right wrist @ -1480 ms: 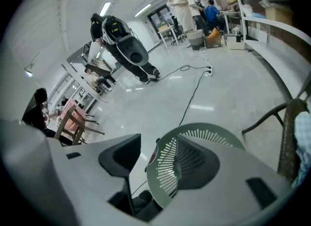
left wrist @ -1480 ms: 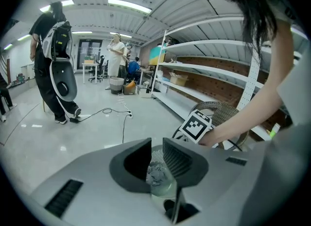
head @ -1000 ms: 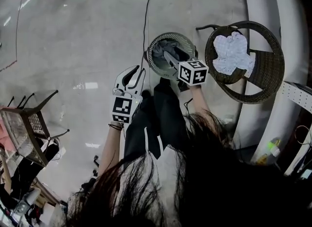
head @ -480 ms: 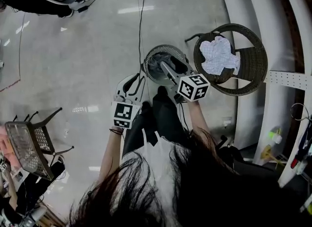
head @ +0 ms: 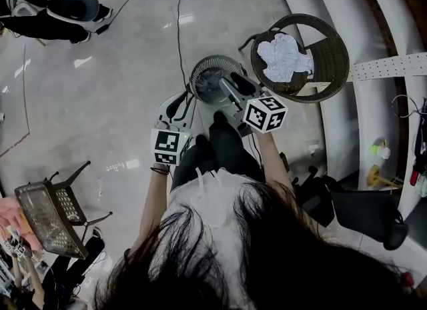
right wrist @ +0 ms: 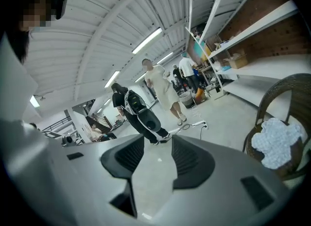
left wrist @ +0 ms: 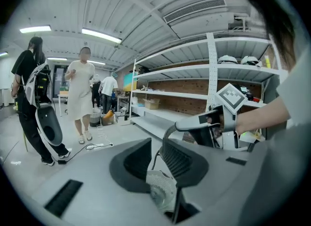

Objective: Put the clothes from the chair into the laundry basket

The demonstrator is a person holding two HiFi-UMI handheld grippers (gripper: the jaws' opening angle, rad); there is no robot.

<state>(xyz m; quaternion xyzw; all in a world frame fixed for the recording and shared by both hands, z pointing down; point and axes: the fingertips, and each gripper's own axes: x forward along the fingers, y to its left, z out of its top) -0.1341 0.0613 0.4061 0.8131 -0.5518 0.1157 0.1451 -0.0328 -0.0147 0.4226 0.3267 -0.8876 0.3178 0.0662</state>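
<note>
A round laundry basket [head: 200, 70] stands on the floor in front of the person, with grey cloth inside. To its right is a wicker chair [head: 333, 62] holding a crumpled white garment [head: 283, 59]; the garment [right wrist: 278, 141] also shows at the right gripper view's edge. My right gripper [head: 228, 83] reaches over the basket; its jaws [right wrist: 153, 158] are closing with nothing between them. Left of the basket, my left gripper [head: 179, 103] is open and empty [left wrist: 156, 156].
A mesh chair [head: 47, 215] stands at lower left. A power cable [head: 179, 29] runs across the floor towards the basket. A person in a white dress [left wrist: 80, 98] and another in dark clothes [left wrist: 31, 98] stand farther off. Shelving [left wrist: 194, 94] lines the right side.
The head view has swung, so basket and chair now sit higher and further left in the picture. Both grippers keep their places by the basket.
</note>
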